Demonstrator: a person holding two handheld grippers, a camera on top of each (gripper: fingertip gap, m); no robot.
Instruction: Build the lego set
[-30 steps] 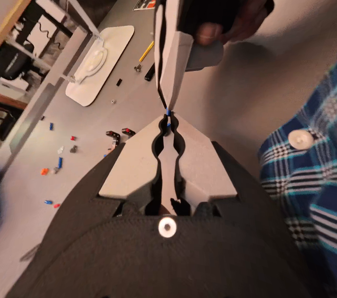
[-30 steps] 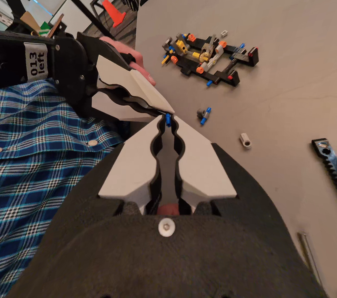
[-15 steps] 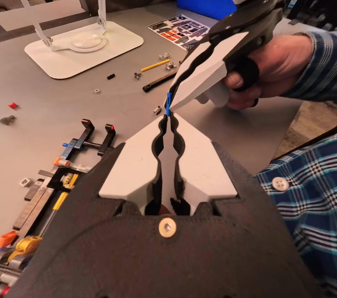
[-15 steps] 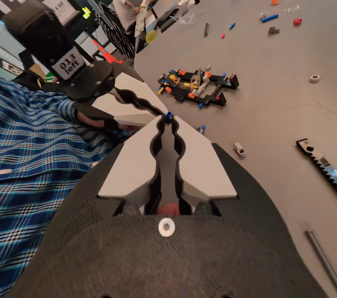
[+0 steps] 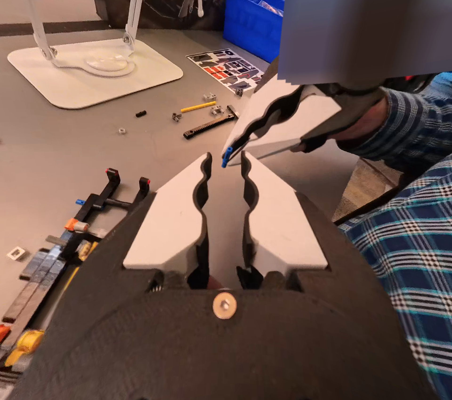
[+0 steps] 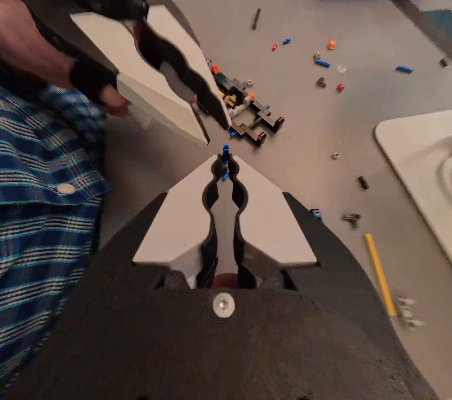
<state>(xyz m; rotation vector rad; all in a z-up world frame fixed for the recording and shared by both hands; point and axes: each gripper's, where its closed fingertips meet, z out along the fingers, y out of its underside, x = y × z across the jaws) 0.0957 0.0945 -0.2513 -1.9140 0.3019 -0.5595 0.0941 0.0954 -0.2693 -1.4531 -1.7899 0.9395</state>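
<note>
My right gripper (image 6: 225, 157) is shut on a small blue pin (image 6: 225, 149) that sticks out past its tips. In the left wrist view the right gripper (image 5: 230, 151) holds this blue pin (image 5: 226, 156) right at the mouth of my left gripper (image 5: 226, 160). The left gripper is open and empty, with a finger on either side of the pin and apart from it. It also shows in the right wrist view (image 6: 217, 132), open, just above the pin. The black lego chassis (image 5: 97, 204) with orange, yellow and blue parts lies on the grey table, lower left; it also shows in the right wrist view (image 6: 252, 114).
A white stand base (image 5: 93, 75), a sticker sheet (image 5: 227, 70) and a blue bin (image 5: 252, 21) stand at the back. A black toothed rack (image 5: 210, 127), a yellow axle (image 5: 198, 106) and several small loose pieces (image 6: 322, 63) lie on the table. A plaid-sleeved person is at the right. The tips of both grippers are at nearly the same place.
My left gripper has opened and let go of the blue pin. The right gripper keeps the pin. Both views have swung round over the table.
</note>
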